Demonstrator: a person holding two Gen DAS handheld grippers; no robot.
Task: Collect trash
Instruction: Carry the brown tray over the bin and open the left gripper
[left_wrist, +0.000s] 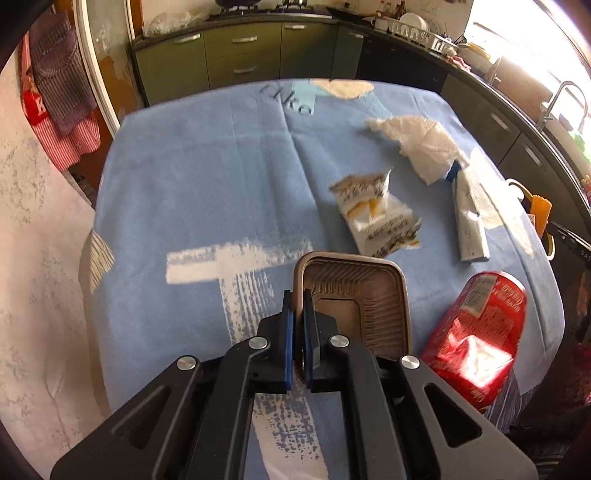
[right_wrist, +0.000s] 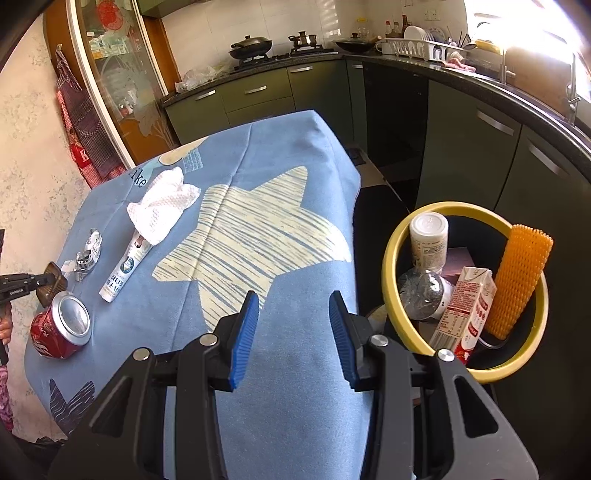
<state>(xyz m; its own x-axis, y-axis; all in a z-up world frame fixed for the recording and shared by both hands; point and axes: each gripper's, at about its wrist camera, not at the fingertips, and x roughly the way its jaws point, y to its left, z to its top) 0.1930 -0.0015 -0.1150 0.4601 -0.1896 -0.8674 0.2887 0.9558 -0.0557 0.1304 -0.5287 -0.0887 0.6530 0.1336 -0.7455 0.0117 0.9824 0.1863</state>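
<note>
Trash bin (right_wrist: 391, 258), yellow-rimmed beside the counter (right_wrist: 295, 295), is filled with a bottle (right_wrist: 428, 240), milk carton (right_wrist: 465, 310) and orange foam net (right_wrist: 517, 280). A brown tray (left_wrist: 354, 295) is clamped by its rim in the left tool (left_wrist: 297, 306); the right tool (right_wrist: 293, 325) is held apart, empty.

Green kitchen cabinets (right_wrist: 255, 92) line the far wall under a dark counter (right_wrist: 480, 79); bright window light (right_wrist: 524, 26) floods the right.

Can (right_wrist: 61, 326), tube (right_wrist: 123, 271), napkin (right_wrist: 162, 205) on table (right_wrist: 295, 406); bin (right_wrist: 461, 288) beside.
</note>
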